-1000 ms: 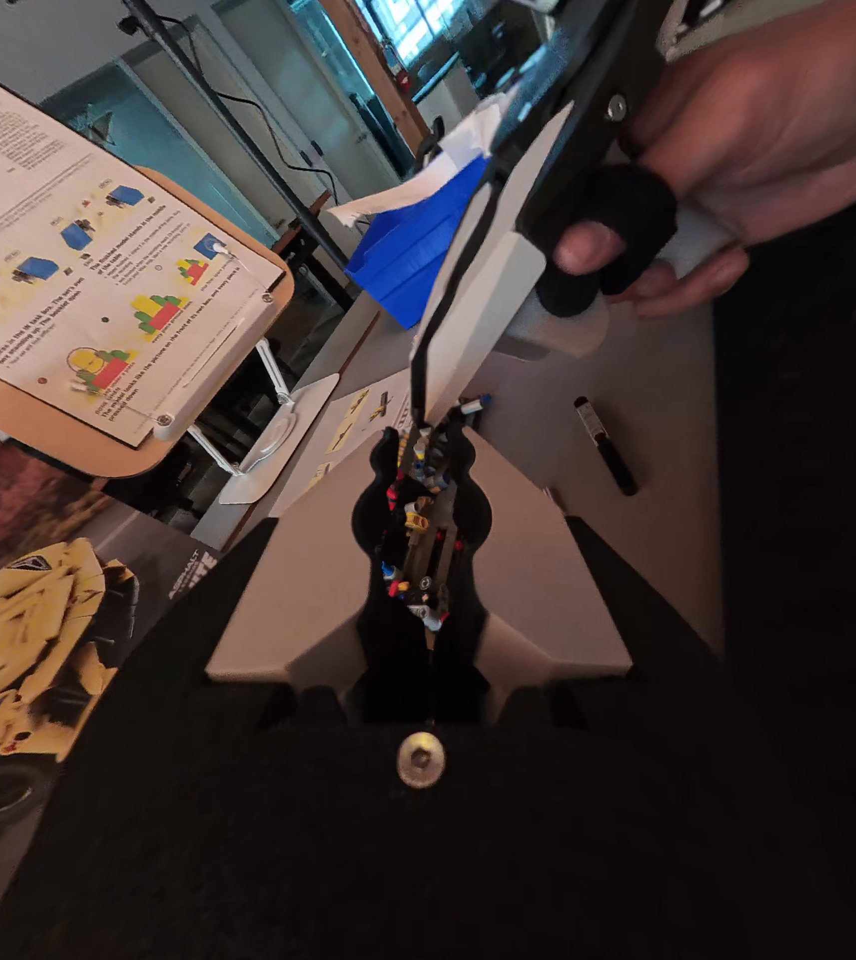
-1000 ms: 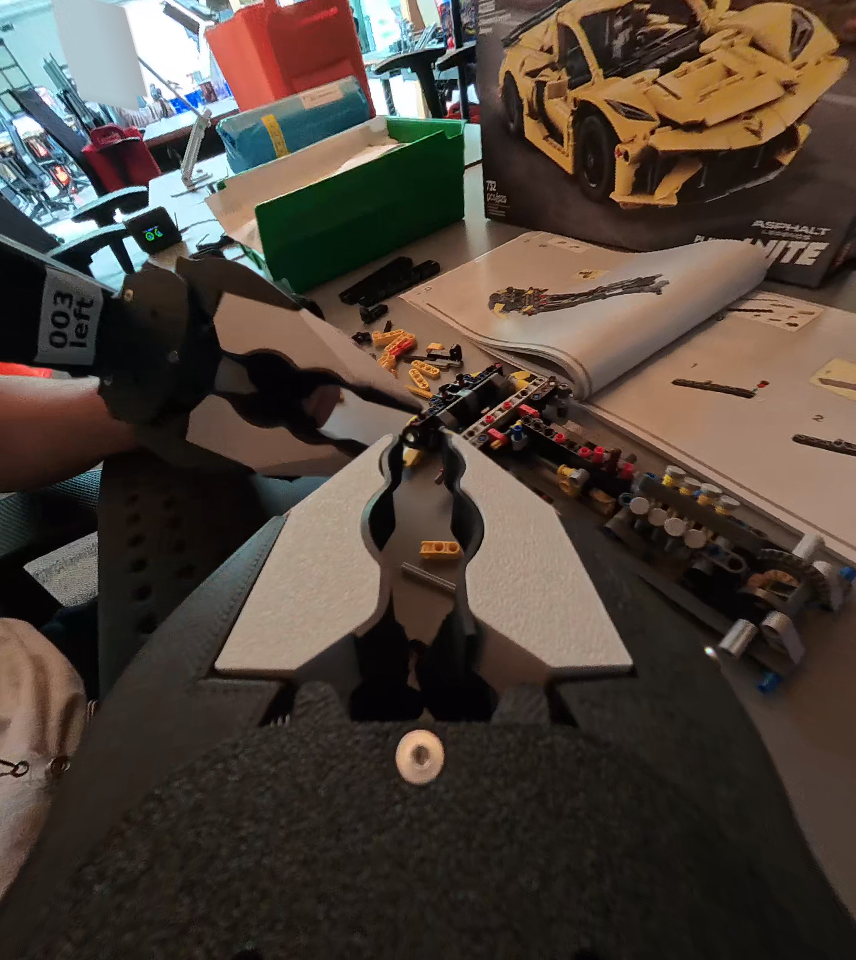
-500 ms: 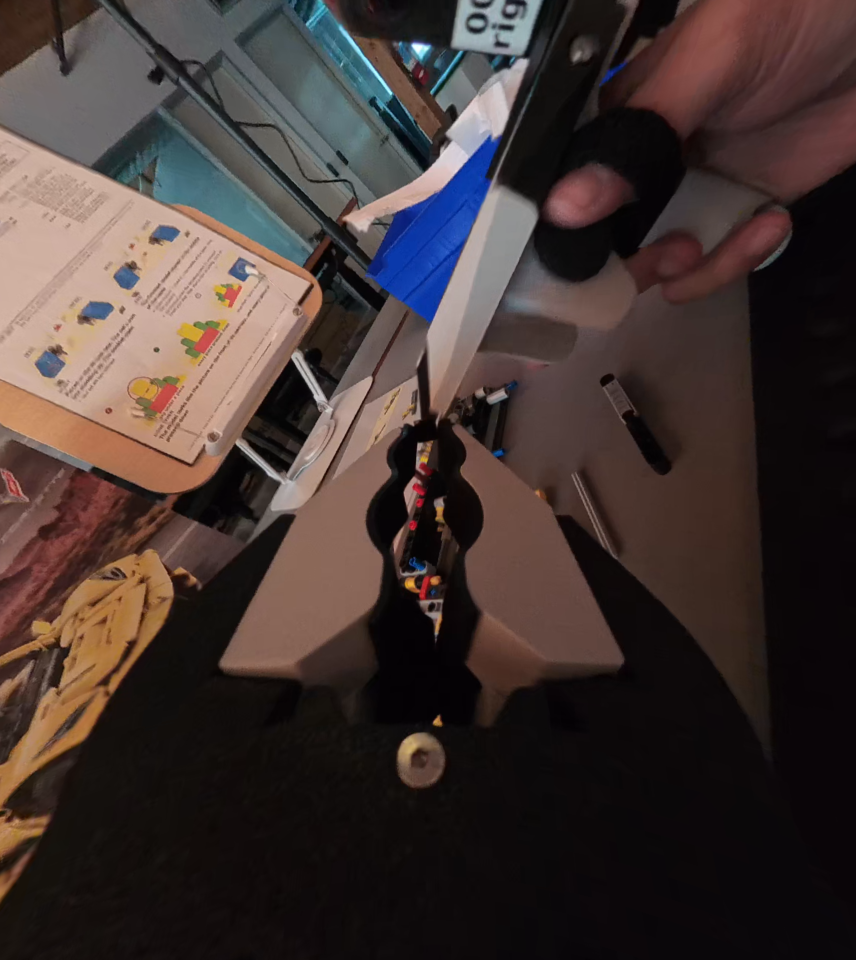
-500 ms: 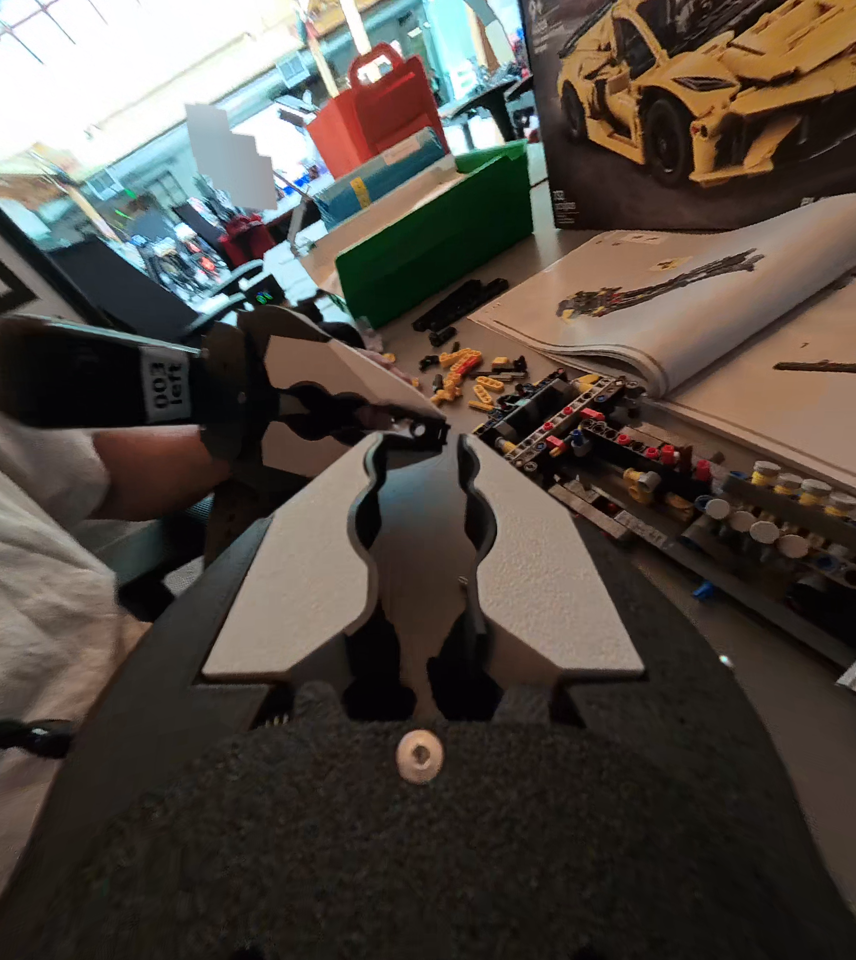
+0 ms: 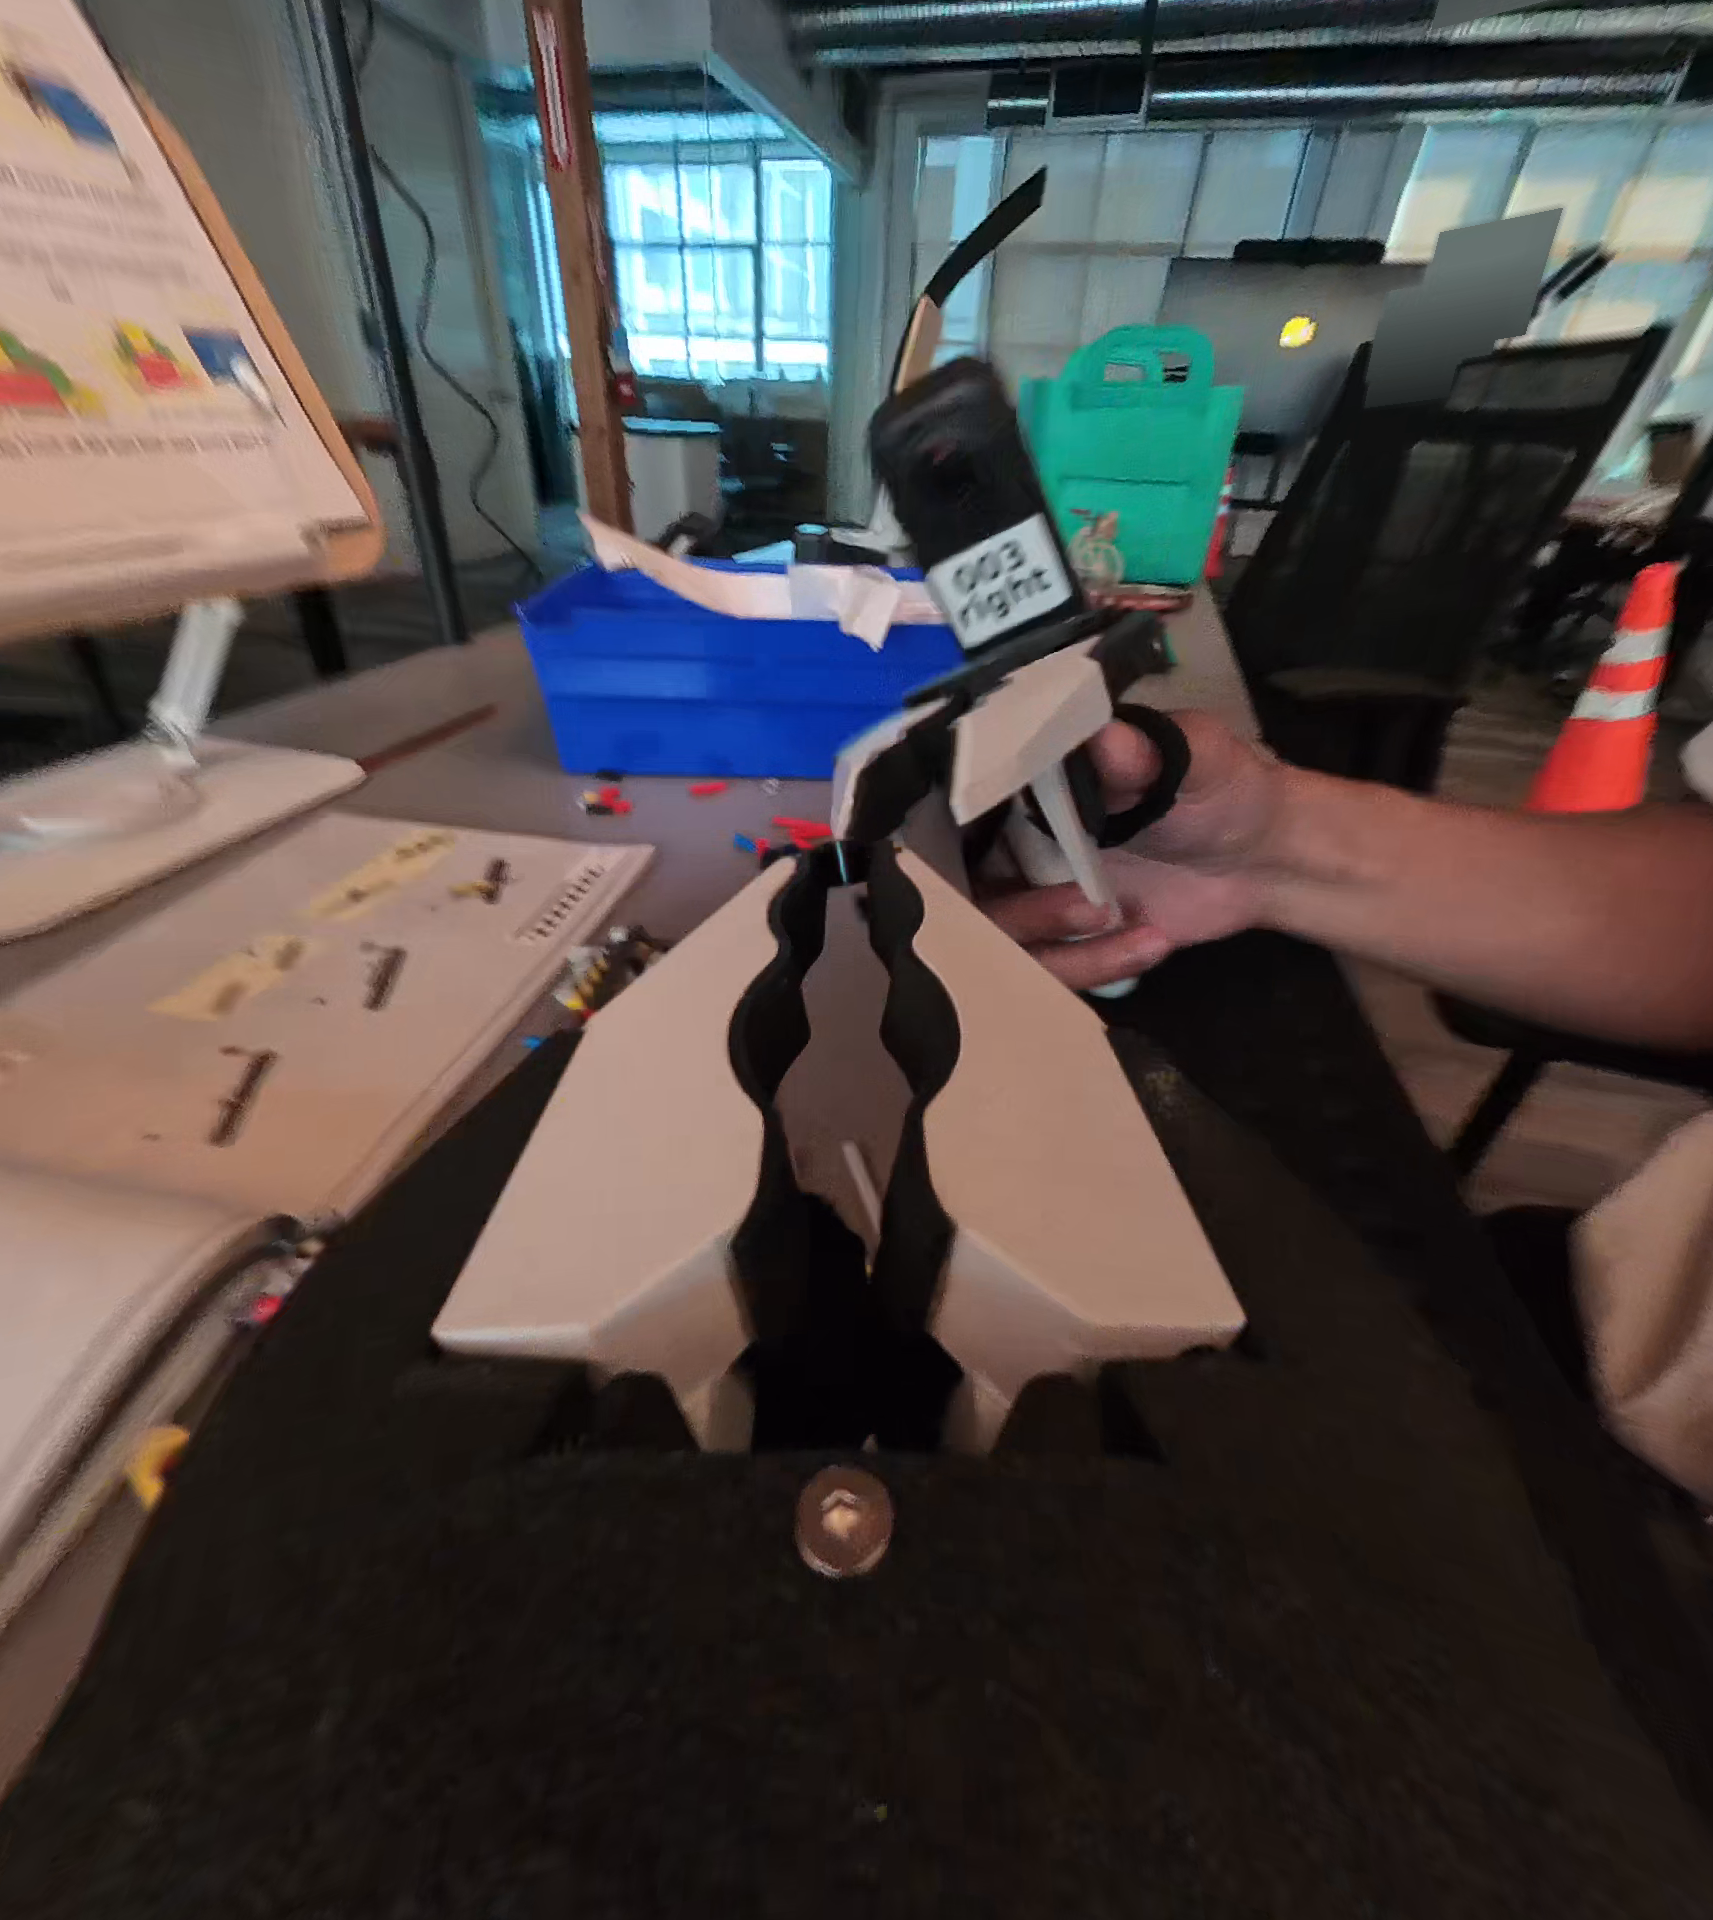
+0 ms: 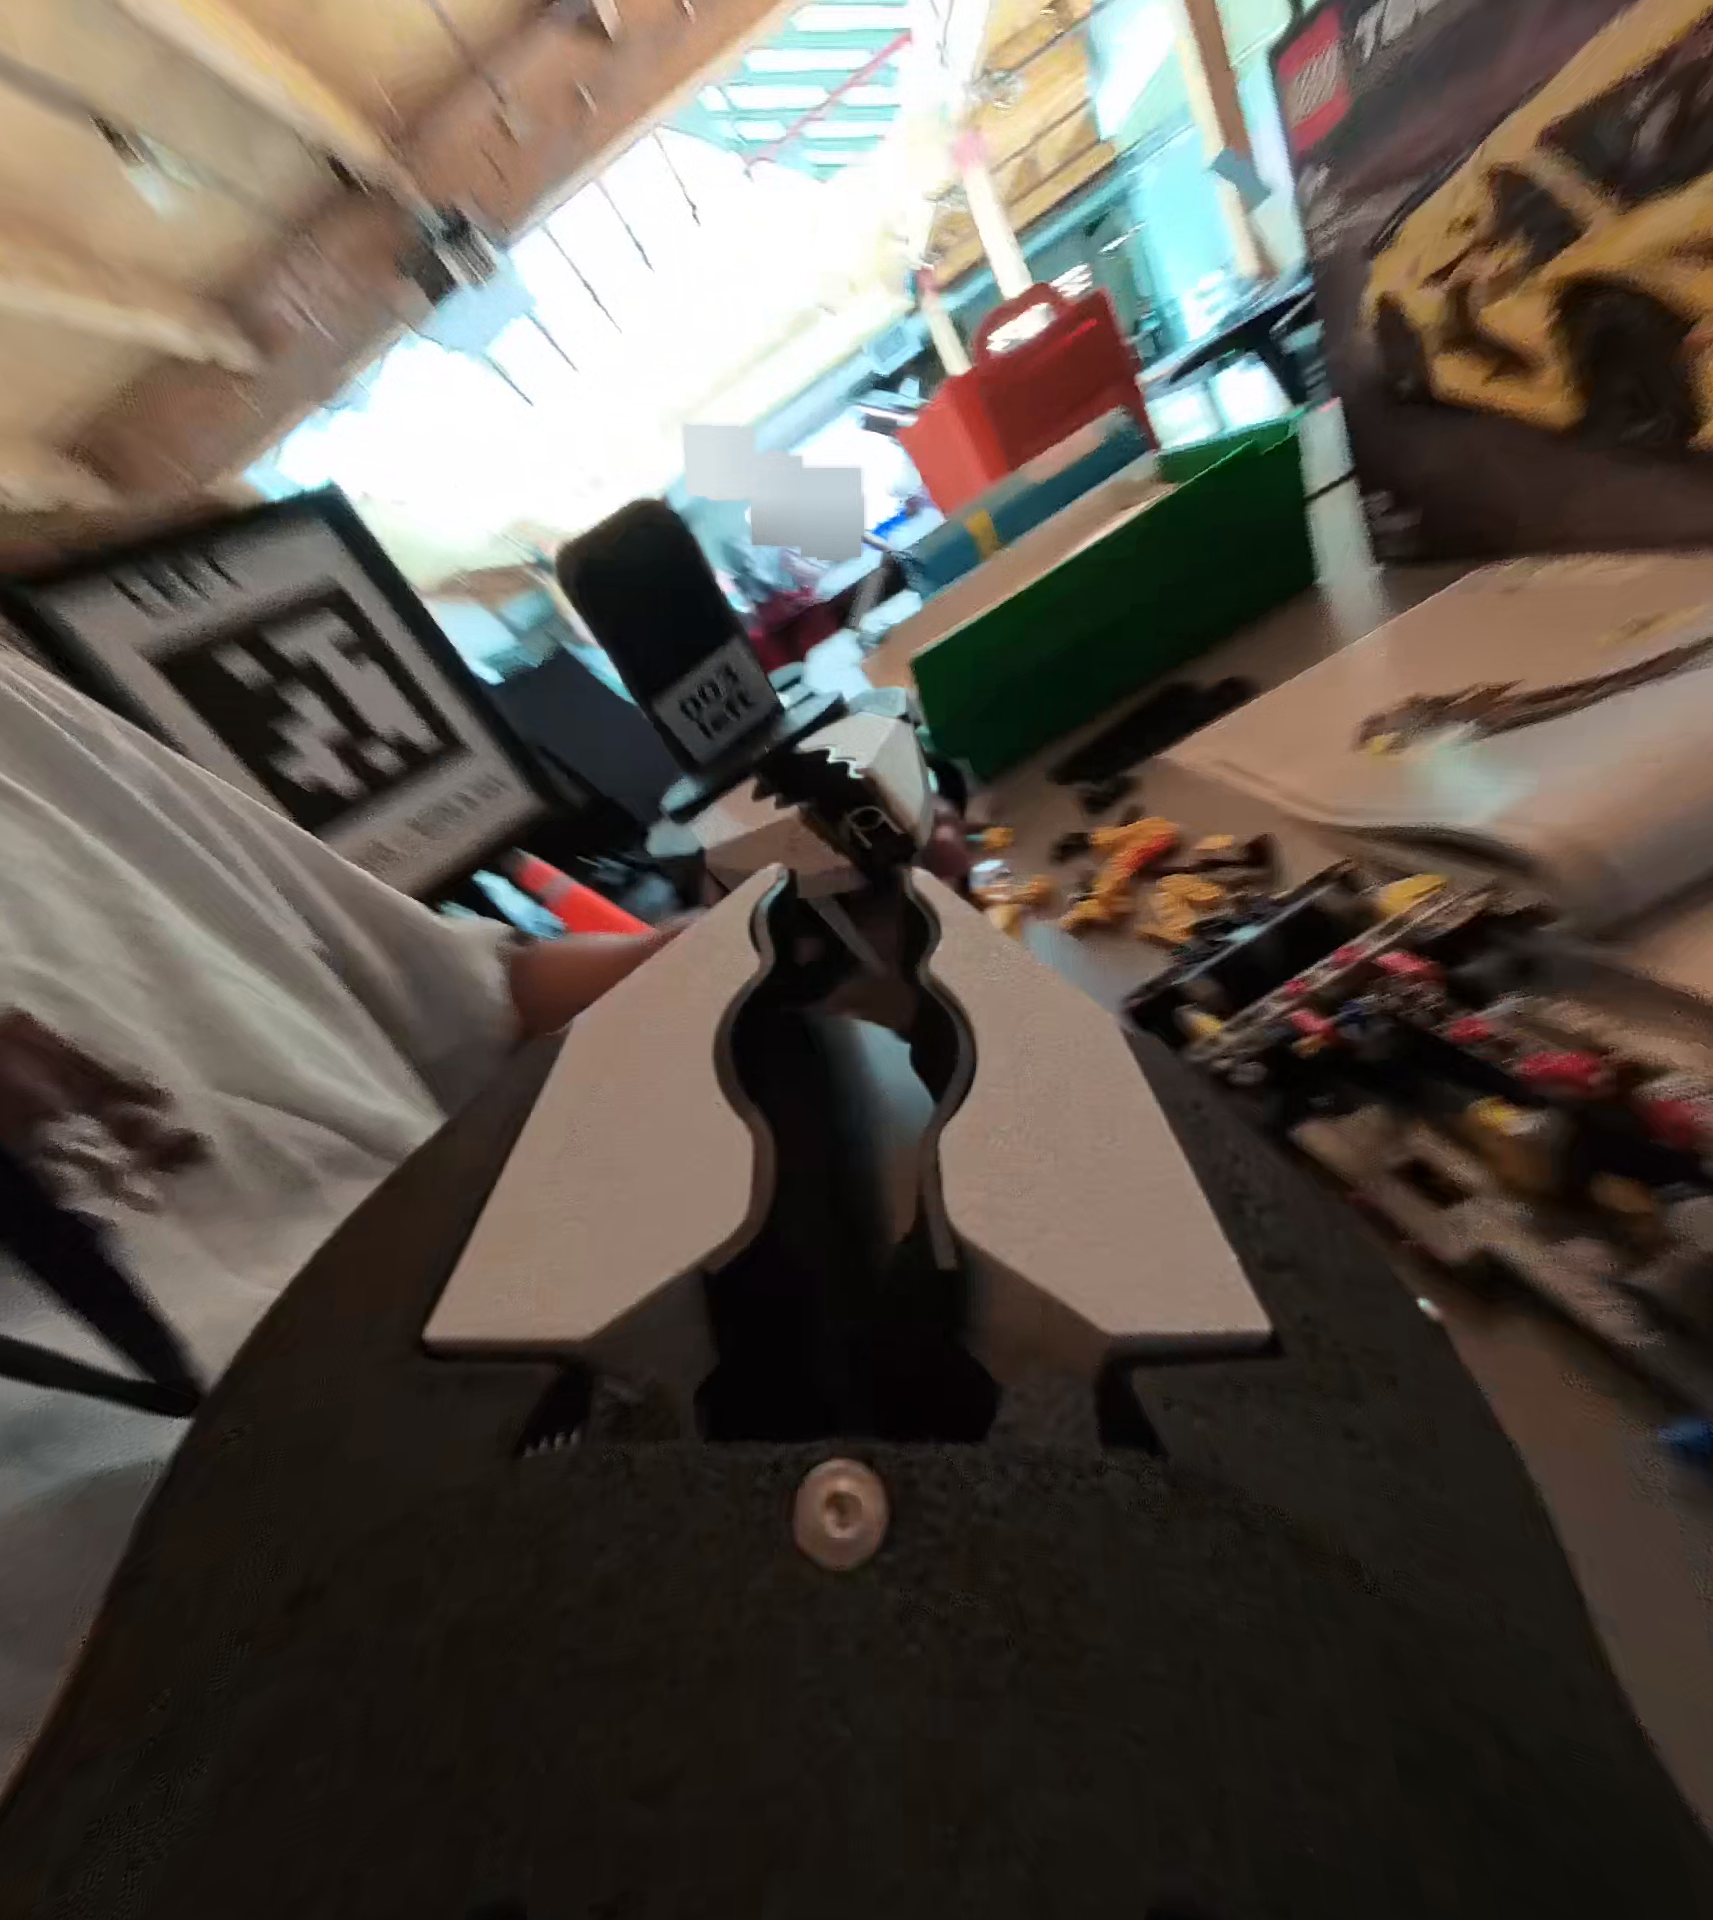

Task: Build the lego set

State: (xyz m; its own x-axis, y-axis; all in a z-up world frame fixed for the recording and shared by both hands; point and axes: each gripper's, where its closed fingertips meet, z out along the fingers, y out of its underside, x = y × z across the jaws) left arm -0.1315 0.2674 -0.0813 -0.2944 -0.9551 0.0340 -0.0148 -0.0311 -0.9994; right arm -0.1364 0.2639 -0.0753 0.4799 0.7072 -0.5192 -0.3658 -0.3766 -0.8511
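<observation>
My left tool (image 5: 847, 868) is nearly clenched, tips pinching a thin dark pin (image 5: 839, 860) that stands roughly upright, meeting the right tool (image 5: 862, 821) tip to tip above the table (image 5: 478, 748). From my right wrist camera, my right tool (image 6: 847, 894) stands slightly parted; whether it grips anything I cannot tell. Only that blurred view shows the half-built lego chassis (image 6: 1434, 1029) on the table to the right, long axis running from near right toward far left, with loose yellow pieces (image 6: 1132, 883) and the green bin (image 6: 1122, 613) beyond. Only the left view shows the blue bin (image 5: 727, 675) and open manual (image 5: 239, 997).
</observation>
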